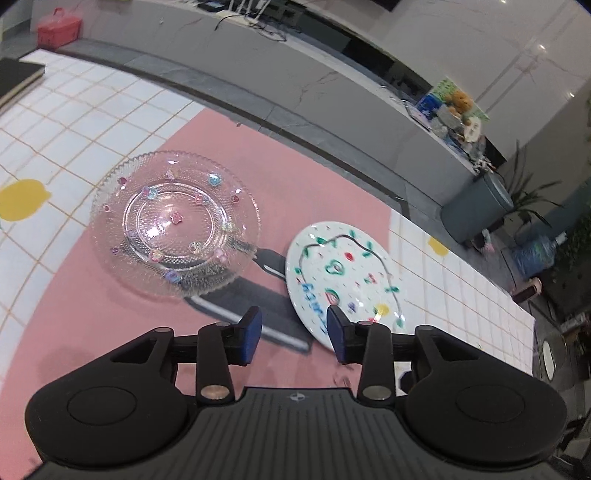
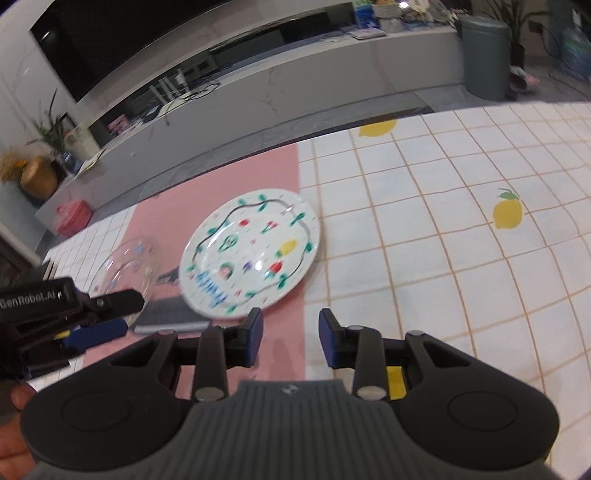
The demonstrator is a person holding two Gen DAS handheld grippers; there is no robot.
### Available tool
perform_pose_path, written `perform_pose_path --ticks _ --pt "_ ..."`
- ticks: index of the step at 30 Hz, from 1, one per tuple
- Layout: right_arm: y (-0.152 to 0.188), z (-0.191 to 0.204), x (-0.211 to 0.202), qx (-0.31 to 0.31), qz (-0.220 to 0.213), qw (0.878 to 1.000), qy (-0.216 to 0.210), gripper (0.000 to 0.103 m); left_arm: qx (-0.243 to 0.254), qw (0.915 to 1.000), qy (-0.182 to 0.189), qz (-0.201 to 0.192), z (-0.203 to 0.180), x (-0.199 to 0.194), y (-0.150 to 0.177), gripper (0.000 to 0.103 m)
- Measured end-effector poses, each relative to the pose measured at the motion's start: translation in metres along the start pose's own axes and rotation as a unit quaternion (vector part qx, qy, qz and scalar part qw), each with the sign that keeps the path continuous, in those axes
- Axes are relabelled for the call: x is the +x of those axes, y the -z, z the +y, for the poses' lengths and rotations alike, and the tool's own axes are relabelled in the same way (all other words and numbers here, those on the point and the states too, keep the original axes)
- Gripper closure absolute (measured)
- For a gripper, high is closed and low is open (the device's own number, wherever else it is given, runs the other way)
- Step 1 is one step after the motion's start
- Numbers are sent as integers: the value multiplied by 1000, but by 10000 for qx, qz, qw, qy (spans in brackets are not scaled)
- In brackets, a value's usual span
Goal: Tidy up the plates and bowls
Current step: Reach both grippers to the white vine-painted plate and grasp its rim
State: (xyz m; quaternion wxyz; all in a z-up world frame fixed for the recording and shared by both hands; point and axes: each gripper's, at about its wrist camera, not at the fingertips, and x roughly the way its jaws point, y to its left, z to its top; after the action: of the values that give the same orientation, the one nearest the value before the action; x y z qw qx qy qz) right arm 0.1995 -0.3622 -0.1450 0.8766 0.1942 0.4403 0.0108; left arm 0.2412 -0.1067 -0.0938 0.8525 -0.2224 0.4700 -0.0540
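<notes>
Tabletop cover: white tile-patterned cloth (image 2: 443, 229) with printed lemons, a pink band (image 1: 306, 184) running across it.
Beyond the far edge: a long pale marble-look bench (image 1: 332, 85) with a dark recess beneath.
On the bench: tangled cables (image 1: 255, 22), a red case (image 1: 59, 27), a clutter of small items.
Floor: grey round bin (image 2: 484, 55) beside leafy potted plants.
Wall: a large dark screen (image 2: 110, 48).

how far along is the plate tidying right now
Nothing looks stacked yet: the clear glass plate and the painted white plate lie side by side, apart, on the pink strip. Nothing is in hand: the left tool and right tool are both open and empty. Left to do: picking up and stacking both plates.
</notes>
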Motion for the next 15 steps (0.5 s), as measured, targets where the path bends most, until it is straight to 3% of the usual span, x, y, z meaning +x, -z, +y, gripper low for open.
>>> perform_pose_path --ticks 3,15 --pt "-8 -5 11 51 -39 10000 53 70 4 9998 -174 -5 2 15 -6 58" --pt "-27 -15 46 356 -110 9993 -1 65 88 9998 -166 -77 1 48 -11 56"
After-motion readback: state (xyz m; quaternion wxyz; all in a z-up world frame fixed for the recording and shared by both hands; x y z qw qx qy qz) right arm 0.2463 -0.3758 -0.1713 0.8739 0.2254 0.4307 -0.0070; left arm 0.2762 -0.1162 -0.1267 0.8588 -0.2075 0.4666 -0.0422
